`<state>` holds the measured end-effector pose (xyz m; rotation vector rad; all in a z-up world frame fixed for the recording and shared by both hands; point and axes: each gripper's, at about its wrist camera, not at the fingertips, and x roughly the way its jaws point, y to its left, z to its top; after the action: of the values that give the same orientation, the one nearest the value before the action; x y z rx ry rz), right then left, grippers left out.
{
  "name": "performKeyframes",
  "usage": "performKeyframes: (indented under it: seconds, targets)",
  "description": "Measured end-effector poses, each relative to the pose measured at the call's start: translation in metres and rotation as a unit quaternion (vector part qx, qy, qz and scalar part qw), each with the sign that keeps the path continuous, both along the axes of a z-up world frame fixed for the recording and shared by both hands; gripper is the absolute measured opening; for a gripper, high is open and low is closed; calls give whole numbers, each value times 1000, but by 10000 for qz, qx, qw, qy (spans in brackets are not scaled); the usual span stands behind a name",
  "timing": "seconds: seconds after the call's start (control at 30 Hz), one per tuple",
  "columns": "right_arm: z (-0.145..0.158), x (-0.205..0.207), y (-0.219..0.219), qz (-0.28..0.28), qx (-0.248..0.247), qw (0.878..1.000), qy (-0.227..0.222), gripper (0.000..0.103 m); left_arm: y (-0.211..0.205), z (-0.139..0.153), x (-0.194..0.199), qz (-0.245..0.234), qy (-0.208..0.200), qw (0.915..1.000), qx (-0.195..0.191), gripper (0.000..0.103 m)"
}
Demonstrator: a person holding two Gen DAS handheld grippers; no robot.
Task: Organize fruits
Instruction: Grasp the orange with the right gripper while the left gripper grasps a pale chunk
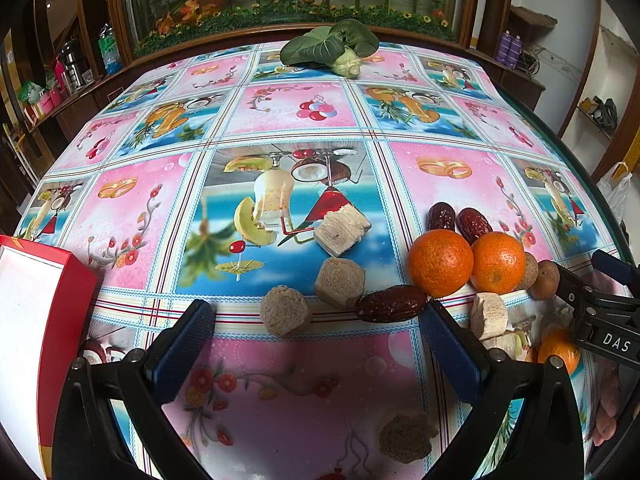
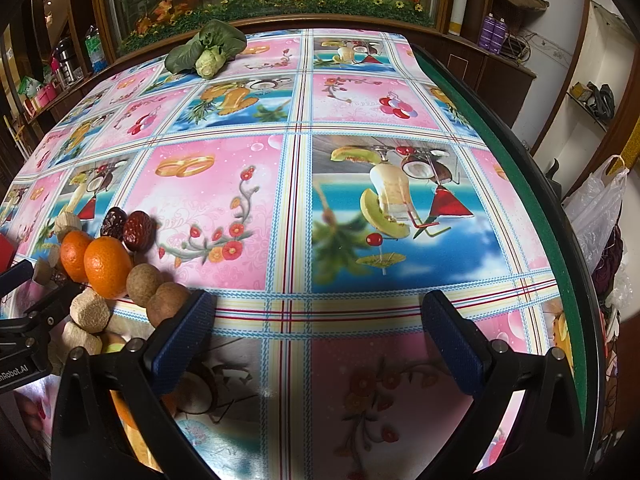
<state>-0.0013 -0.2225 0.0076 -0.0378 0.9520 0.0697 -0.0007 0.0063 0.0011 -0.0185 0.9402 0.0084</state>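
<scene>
Orange mandarins (image 1: 440, 262) clustered with dates (image 1: 391, 304) right of left gripper (image 1: 316, 344); red box (image 1: 60, 300) far left. Both grippers spread, empty. Advise approaching the near date squarely, closing gently.

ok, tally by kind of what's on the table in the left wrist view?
Mandarins: 3 (one partly hidden)
Red dates: 3
Longans: 2
Brown blocks: 3
Pale chunks: 3
Bok choy: 1
Red box: 1
Total: 16
</scene>
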Motion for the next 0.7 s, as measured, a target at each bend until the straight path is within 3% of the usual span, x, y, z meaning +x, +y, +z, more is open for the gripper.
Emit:
performKeyframes:
  seconds: [0.13,0.23,0.37,0.47,0.7]
  targets:
    - [7,-4,0,89,184,9997,143,103,5,4,-22,186,-45,9998,40,102]
    - [25,-21,-7,256,533,9978,-314,103,6,24,-54,338,-561,9978,95,102]
    - [49,-54,2,635,691,9902,-1038,103,7,50,-86,506,-1106,9912,520,102]
    - [53,-69,16,849,682,9862,-1249,103,10,55,-89,568,-1165,9903,506,102]
    - [47,-81,29,974,562,9857,-1258,103,16,52,-90,620,-1067,9913,453,102]
